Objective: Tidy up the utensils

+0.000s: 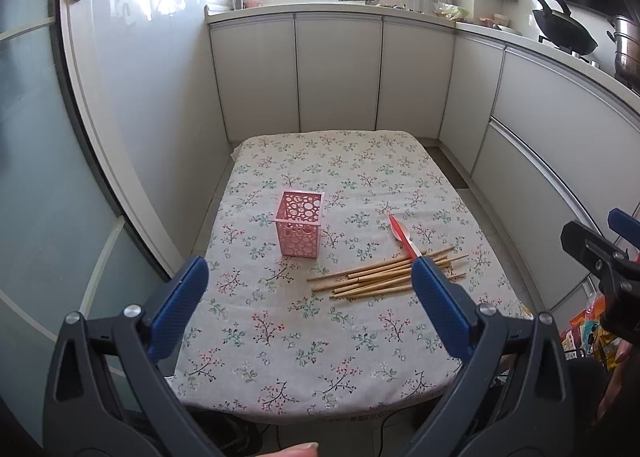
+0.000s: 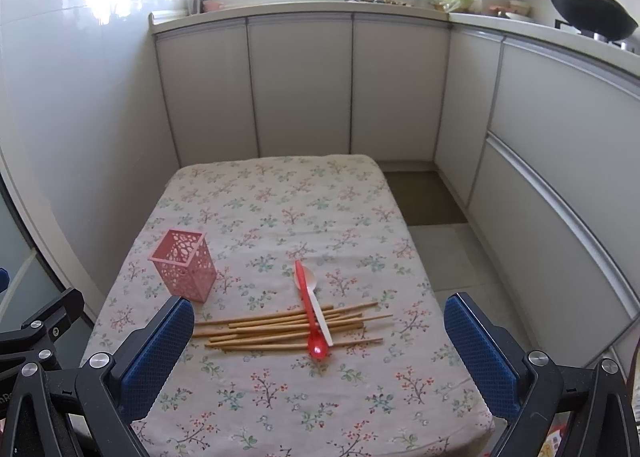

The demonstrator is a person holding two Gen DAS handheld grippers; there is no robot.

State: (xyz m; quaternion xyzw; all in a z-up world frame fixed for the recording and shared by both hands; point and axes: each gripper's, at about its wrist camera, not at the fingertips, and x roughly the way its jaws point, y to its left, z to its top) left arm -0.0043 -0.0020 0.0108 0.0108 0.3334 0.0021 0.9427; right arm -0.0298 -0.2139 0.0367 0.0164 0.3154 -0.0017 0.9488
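Floral-clothed tabletop carries one pink perforated plastic holder, roughly ten bamboo chopsticks, one red plastic spoon, one white plastic spoon; left gripper and right gripper gape wide, empty.

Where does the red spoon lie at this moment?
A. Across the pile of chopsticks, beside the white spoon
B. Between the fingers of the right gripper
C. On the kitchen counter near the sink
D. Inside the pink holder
A: the red spoon lies across the chopsticks next to the white spoon, while the pink holder stands apart with nothing showing above its rim.
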